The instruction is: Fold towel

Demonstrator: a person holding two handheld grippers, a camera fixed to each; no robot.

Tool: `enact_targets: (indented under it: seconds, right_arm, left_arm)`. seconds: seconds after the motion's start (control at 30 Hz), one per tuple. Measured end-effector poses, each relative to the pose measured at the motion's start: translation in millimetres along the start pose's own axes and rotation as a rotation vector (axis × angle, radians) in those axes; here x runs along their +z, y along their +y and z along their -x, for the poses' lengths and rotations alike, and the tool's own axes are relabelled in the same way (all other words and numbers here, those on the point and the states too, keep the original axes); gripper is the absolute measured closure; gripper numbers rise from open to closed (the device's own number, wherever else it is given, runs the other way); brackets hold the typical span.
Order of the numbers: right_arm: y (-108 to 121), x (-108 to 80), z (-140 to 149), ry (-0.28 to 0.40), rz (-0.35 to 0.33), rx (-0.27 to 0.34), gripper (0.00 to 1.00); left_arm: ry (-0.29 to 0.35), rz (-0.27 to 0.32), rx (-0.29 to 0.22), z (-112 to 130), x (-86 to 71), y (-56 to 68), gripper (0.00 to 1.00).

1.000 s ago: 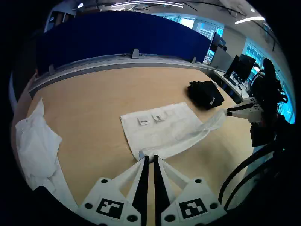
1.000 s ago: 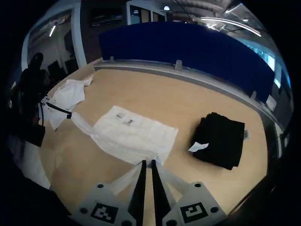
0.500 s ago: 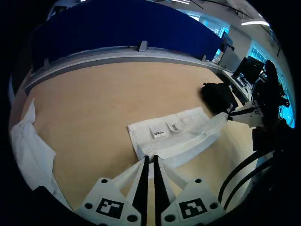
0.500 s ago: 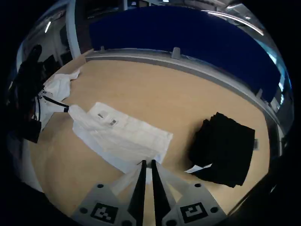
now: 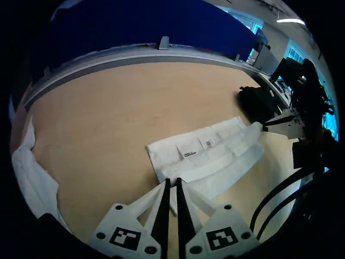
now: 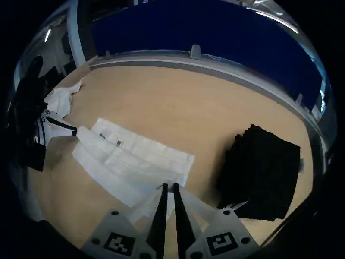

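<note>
Both tongs grip the white towel (image 5: 215,149), half doubled over on the worktop (image 5: 108,108).

The left tongs (image 5: 171,182) and right tongs (image 6: 167,186) are each clenched on a corner of the near edge, which is lifted and draped across the rest of the cloth lying flat mid-worktop. It looks light, thin and limp, apt to sag and wrinkle between the two grips. To my eye the corners are the right hold, kept taut and level. A black cloth pile (image 6: 263,168) sits near its far end.
</note>
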State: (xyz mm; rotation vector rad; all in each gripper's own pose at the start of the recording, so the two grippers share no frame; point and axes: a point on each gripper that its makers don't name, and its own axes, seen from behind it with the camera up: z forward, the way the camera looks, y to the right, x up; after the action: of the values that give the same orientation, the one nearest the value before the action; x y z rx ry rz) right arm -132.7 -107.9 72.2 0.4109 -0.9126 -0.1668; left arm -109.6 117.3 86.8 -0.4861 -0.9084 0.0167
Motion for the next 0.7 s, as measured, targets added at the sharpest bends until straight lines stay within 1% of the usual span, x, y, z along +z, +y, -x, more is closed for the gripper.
enact_targets:
  seconds: [0.17,0.23,0.3,0.37,0.43,0.5,0.7]
  right_arm:
    - [2,9.7,-3,-0.001,0.014,0.0,0.89]
    - [3,13.3,-4,-0.001,0.025,0.001,0.89]
    - [4,16.5,-4,0.0,0.036,0.002,0.88]
    - [5,19.6,-4,0.001,0.044,0.002,0.86]
    - [4,21.5,-4,0.0,0.045,0.001,0.83]
    - [4,22.9,-4,0.001,0.047,0.0,0.78]
    - [8,25.3,-9,0.013,0.069,-0.012,0.75]
  left_arm:
    - [0.002,-0.02,0.003,-6,9.1,-7.0,0.87]
    - [0.001,-0.023,-0.001,-7,11.8,-8.3,0.83]
    - [0.0,-0.024,-0.004,-9,14.1,-8.9,0.77]
    - [0.001,-0.023,-0.005,-10,16.0,-9.0,0.75]
    - [0.007,-0.027,-0.001,-12,16.8,-9.5,0.63]
    - [0.013,-0.033,0.004,-13,17.2,-10.5,0.58]
    - [0.018,-0.055,0.019,-14,15.5,-15.8,0.44]
